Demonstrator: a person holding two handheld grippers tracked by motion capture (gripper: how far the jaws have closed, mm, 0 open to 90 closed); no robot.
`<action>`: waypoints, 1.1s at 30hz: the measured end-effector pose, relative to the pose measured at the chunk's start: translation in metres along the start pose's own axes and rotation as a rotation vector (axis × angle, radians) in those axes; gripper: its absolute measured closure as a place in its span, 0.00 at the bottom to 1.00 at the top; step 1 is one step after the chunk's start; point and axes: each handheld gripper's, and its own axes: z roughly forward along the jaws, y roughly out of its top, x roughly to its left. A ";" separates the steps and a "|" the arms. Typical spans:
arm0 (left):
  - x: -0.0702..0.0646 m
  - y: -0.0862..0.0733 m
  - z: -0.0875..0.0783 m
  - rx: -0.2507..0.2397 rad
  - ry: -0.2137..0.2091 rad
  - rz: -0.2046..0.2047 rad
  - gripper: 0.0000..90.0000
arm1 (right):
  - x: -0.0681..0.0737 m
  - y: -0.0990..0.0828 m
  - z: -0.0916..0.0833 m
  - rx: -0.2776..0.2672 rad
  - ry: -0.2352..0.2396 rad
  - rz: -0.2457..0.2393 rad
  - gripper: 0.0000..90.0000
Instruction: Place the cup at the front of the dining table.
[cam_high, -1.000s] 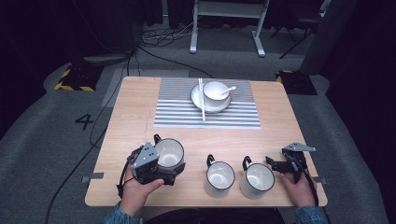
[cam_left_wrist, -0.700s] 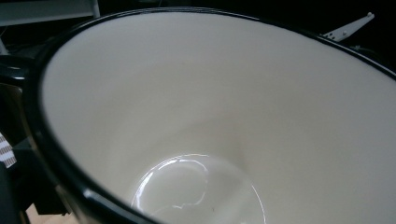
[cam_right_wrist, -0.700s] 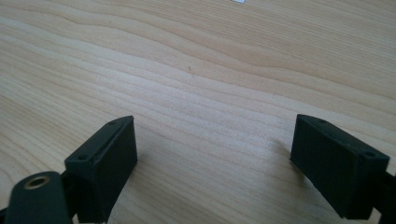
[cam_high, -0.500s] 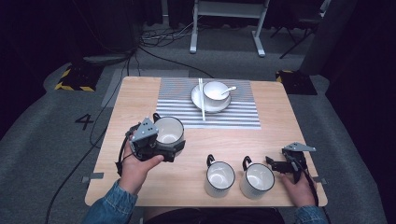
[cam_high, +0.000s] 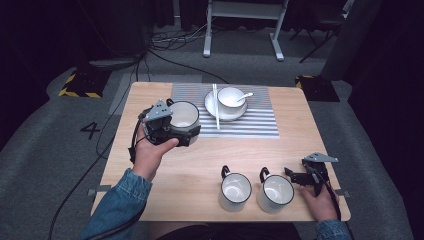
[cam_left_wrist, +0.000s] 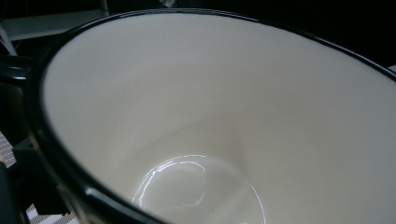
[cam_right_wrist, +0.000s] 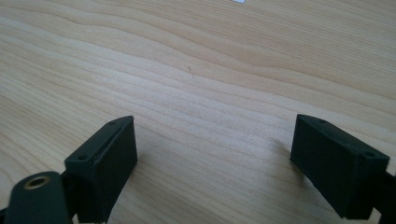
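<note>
Bowl (cam_high: 231, 96) on plate (cam_high: 214, 110) on mat (cam_high: 260, 120), two mugs (cam_high: 235, 190) near front edge

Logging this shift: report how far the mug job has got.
Done: nothing looks finally placed yet. In hand: the left gripper holds one mug at the striped mat's edge. Left: two mugs wait at the near edge beside the open right gripper.

The mug (cam_high: 184, 120) is white enamel with a black rim and a black handle. It sits upright with its mouth open upward, over the left edge of the striped mat at the far-left part of the table. Its handle points toward the far side. The left gripper view shows the mug interior (cam_left_wrist: 224, 121) at close range: cream-white, glossy and empty, with a bright reflection on the base.
</note>
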 end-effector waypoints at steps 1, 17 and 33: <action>0.003 0.002 0.002 0.004 -0.001 0.006 0.01 | 0.000 0.000 0.000 0.000 0.000 0.000 0.16; 0.058 0.009 0.053 -0.019 0.036 -0.033 0.01 | 0.000 0.000 0.000 0.000 0.000 0.000 0.16; 0.106 -0.015 0.109 0.037 0.101 -0.056 0.01 | 0.000 0.000 0.000 0.000 0.000 0.000 0.16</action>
